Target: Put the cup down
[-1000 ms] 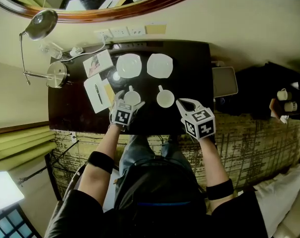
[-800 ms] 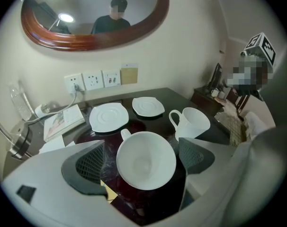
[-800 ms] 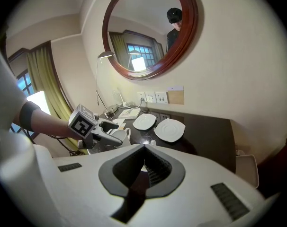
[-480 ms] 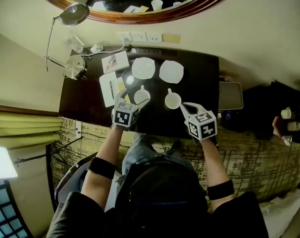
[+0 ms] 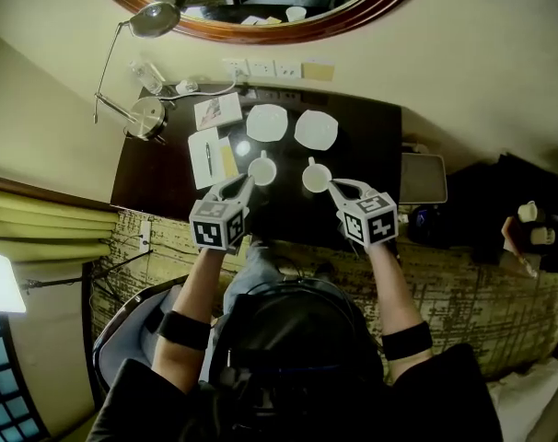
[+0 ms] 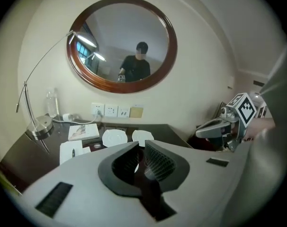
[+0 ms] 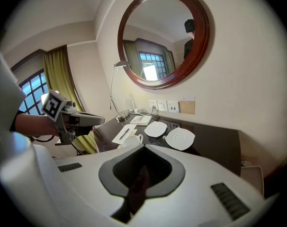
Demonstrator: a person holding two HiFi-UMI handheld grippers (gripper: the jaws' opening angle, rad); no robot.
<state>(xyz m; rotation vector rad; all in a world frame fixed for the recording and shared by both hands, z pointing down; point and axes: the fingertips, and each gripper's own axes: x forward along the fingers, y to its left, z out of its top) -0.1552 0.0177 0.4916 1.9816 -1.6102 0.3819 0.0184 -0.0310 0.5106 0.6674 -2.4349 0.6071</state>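
Observation:
Two white cups stand on the dark table [image 5: 159, 178]: the left cup [image 5: 261, 168] and the right cup [image 5: 315, 177]. Behind them lie two white saucers [image 5: 266, 122] [image 5: 316, 129]. My left gripper [image 5: 238, 190] hangs above the table's front edge, just short of the left cup and apart from it. Its jaws have just been closing and stand together with nothing between them [image 6: 142, 145]. My right gripper [image 5: 335, 188] is shut and empty beside the right cup. In the right gripper view the left cup [image 7: 131, 140] shows just above the jaws [image 7: 144, 148].
A desk lamp [image 5: 148, 118] stands at the table's back left. Papers with a pen [image 5: 208, 157] and a booklet [image 5: 218, 111] lie left of the saucers. Wall sockets [image 5: 261, 67] and a round mirror [image 5: 261, 7] are behind. A grey tray [image 5: 423, 178] sits right of the table.
The left gripper has let go of the left cup, risen and drawn back from it, and its jaws have closed. The cup stays on the table. The right gripper rose a little.

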